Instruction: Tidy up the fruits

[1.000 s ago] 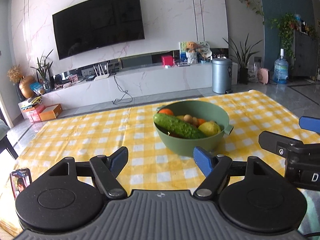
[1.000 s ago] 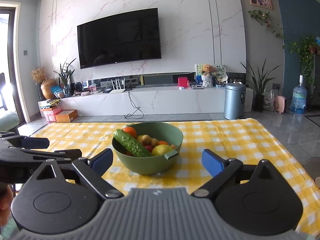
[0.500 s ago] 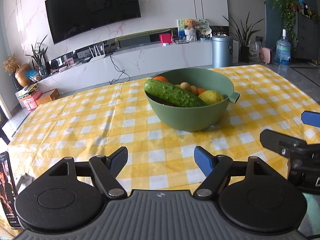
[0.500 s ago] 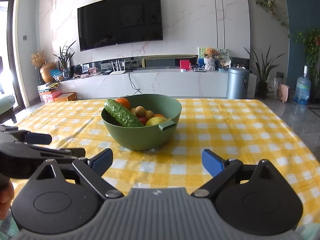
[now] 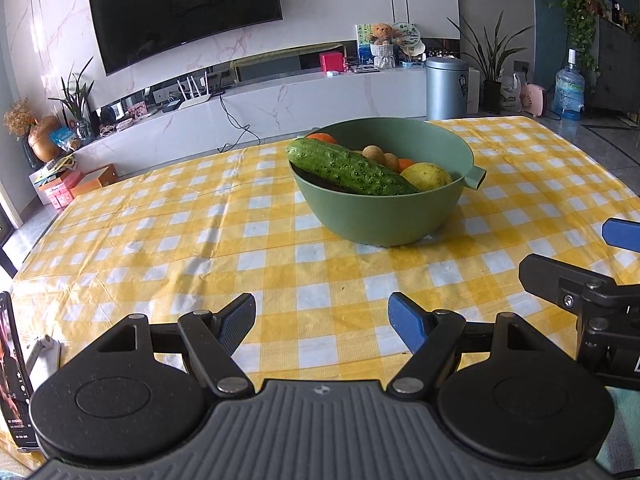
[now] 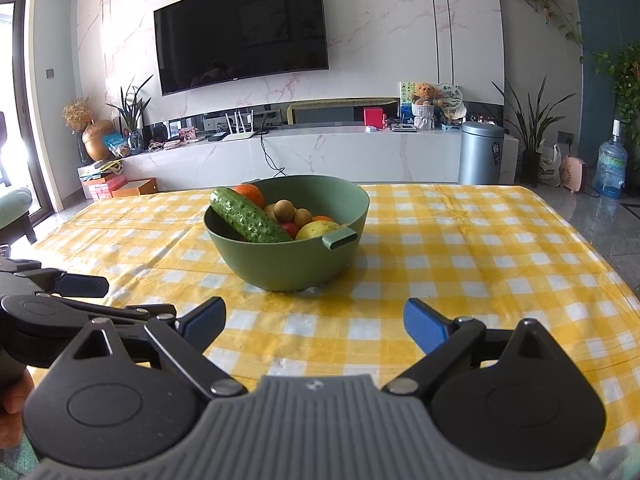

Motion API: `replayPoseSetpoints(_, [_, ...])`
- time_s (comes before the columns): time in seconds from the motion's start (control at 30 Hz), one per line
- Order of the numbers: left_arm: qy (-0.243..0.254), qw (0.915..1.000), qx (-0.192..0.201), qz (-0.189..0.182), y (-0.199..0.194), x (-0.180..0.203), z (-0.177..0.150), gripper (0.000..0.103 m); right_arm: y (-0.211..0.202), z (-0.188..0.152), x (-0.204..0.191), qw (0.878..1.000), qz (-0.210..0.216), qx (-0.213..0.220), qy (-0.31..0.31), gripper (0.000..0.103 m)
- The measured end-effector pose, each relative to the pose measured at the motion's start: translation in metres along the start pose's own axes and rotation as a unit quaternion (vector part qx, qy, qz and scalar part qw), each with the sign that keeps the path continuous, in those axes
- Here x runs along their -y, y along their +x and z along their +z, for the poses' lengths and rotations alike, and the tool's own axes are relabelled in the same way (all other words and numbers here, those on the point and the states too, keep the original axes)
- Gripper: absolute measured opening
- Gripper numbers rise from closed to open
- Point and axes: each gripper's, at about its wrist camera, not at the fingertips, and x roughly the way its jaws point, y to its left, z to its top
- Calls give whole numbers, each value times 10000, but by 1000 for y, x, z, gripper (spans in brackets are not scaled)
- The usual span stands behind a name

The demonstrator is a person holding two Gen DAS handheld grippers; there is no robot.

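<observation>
**Both grippers closing in on the fruit bowl**

The green bowl (image 5: 384, 204) sits mid-table on the yellow checked tablecloth (image 5: 224, 240), and it's loaded: a long cucumber (image 5: 350, 168) lies slanted across the near rim, its tip poking out past the edge, with an orange (image 6: 250, 194) behind it, small brown fruits (image 6: 286, 210) in the middle and a yellow lemon (image 5: 426, 176) up against the bowl's spout handle (image 6: 340, 239).

The left gripper (image 5: 322, 318) is held low and level over the near edge of the table, pointing straight at the bowl, jaws spread wide with nothing between them. The right gripper (image 6: 316, 318) sits alongside in the same level pose, its blue fingertips (image 6: 424, 324) also parted and empty; in the right wrist view the bowl stands dead ahead between them. Each gripper shows at the edge of the other's view, so they're side by side.

Compared with a second ago, the bowl looms noticeably larger and nearer in both views, and the left camera now looks down into it more. Jaw spacing hasn't changed on either side.
</observation>
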Motion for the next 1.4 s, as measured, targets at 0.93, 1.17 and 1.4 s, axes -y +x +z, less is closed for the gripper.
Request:
replayPoseSetpoints(0.93, [-13, 10000, -26, -25, 0, 0, 1, 89, 2, -1, 4, 10000, -24, -88, -7, 92])
replayPoseSetpoints(1.17, [-8, 10000, -27, -23, 0, 0, 0, 89, 3, -1, 4, 10000, -28, -94, -14, 92])
replayPoseSetpoints(1.4, [-10, 10000, -30, -26, 0, 0, 1, 89, 3, -2, 5, 9999, -29, -111, -21, 92])
